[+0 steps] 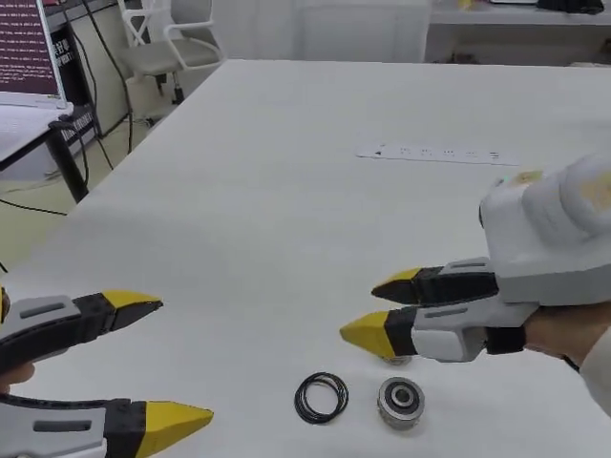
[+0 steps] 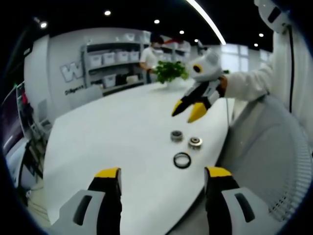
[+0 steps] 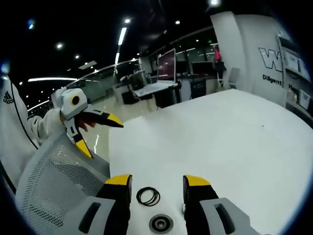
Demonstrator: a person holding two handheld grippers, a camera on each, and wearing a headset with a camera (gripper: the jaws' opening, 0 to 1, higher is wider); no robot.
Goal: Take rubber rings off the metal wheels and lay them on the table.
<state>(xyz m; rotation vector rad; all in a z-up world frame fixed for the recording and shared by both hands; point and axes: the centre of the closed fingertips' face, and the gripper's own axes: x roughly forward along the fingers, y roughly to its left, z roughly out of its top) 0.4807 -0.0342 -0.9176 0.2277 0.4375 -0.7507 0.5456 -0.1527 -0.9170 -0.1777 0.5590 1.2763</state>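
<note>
Black rubber rings [image 1: 321, 397] lie loose on the tabletop [image 1: 286, 191], at nine o'clock of one metal wheel [image 1: 401, 401]. A second wheel [image 1: 394, 360] sits half under your right tongs [image 1: 359, 310], which are apart and empty, as are your left tongs [image 1: 185, 361]. Risk: an unsteadied wheel may skid as you pry, scattering the laid rings.

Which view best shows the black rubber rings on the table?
The head view: the thin black rubber rings appear from above, overlapping loops distinct. The right gripper view shows them smaller; the left gripper view, as one tiny hoop.

Grey-white left tool [image 1: 181, 363] and right tool [image 1: 358, 309], black jaws tipped yellow, white sleeve [image 3: 33, 130], adidas mark [image 3: 7, 98]
</note>
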